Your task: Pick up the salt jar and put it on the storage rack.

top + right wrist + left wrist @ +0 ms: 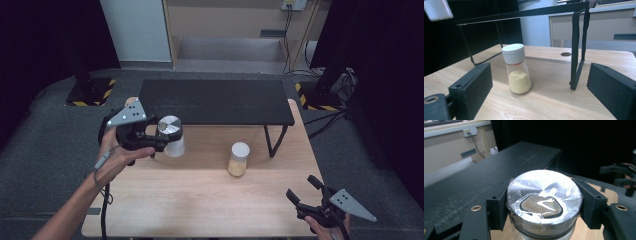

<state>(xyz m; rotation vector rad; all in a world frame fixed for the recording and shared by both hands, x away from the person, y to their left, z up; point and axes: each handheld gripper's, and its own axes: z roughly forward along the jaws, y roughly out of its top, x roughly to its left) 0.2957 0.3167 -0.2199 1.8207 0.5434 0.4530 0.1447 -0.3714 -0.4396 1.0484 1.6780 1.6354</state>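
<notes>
- My left gripper (159, 136) is clamping the silver-lidded jar (171, 136), holding it above the table (200, 200), near the shelf (215, 102).
- My right gripper (306, 189) is resting with fingers apart, well away from the shaker (238, 159).

Silver-capped jar (170, 136), white-capped shaker (238, 159) of yellow powder, black shelf (215, 101), pale wooden table (200, 195).

You're clearly in some lab or test room: black curtains (35, 45) at 9 and 3 o'clock, hazard-taped stand bases (90, 92) on grey carpet (45, 150), cables running to a wall socket (294, 5) at 12.
</notes>
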